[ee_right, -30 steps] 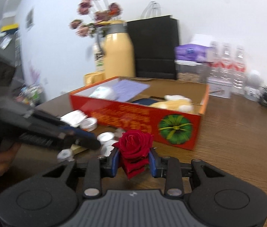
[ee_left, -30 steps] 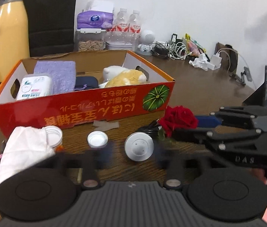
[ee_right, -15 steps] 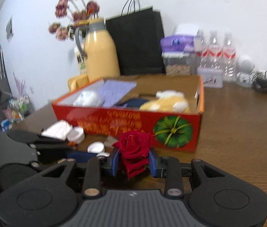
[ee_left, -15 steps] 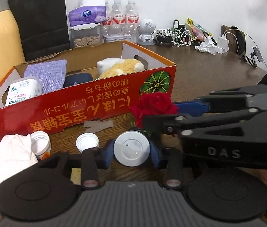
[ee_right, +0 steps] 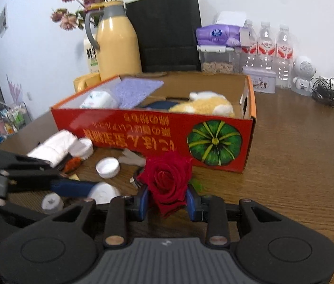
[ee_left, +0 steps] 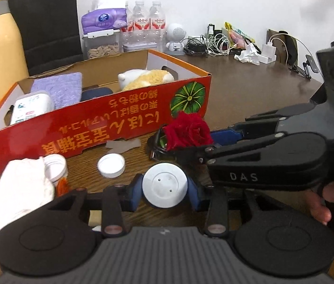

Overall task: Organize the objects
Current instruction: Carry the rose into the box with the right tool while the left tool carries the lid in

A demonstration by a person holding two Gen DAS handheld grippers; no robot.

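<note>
Left hand-held gripper (ee_left: 165, 193) clamped on white disc (ee_left: 165, 185), pads touching both sides, low over table (ee_left: 249, 99) in front of red box (ee_left: 110, 120). Right hand-held gripper (ee_right: 167, 200) clamped on rose (ee_right: 167, 179), just before box's pumpkin corner. White cap (ee_left: 111, 165) lies loose on table between disc and box.

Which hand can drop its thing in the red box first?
Probably the right. Its gripper holds the rose just before the box wall. The left gripper, clamping a white disc, sits farther back behind loose caps.
</note>
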